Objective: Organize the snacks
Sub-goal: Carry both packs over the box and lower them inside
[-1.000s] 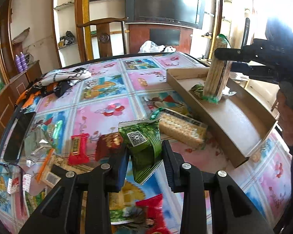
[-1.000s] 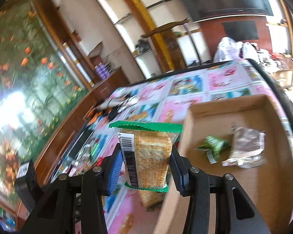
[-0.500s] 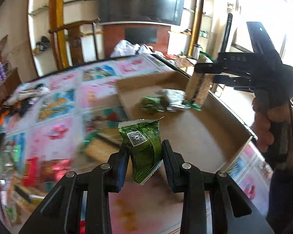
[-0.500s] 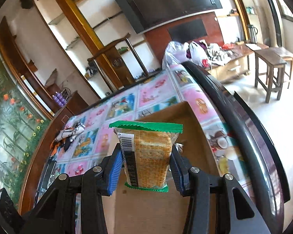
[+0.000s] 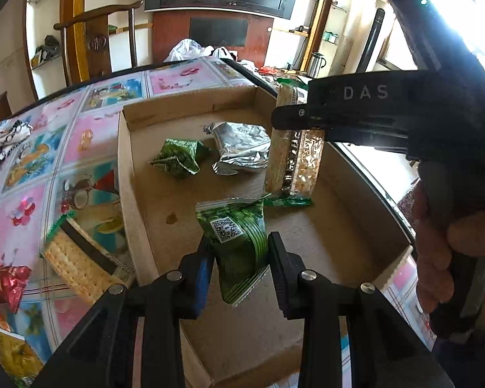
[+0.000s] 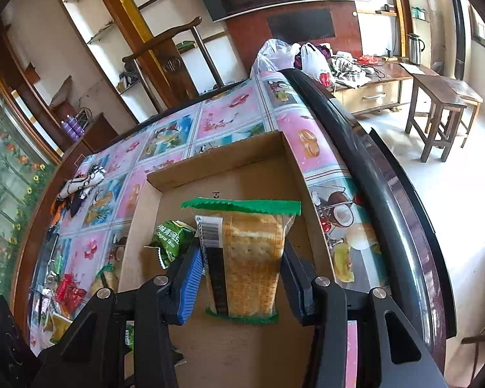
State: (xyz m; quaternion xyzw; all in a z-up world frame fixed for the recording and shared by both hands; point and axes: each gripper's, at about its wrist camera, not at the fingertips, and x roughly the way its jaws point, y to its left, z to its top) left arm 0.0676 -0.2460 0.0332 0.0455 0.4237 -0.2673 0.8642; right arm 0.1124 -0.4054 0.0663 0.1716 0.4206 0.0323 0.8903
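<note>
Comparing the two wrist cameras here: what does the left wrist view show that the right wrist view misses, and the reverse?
Only the left wrist view: the left gripper shut on a green foil snack packet with a QR code, a crumpled silver foil pouch in the box, and a loose cracker pack on the table.

Only the right wrist view: wooden stools on the floor.

Both: the shallow brown cardboard box, a small green packet inside it, and the right gripper shut on an upright green-edged cracker pack.
</note>
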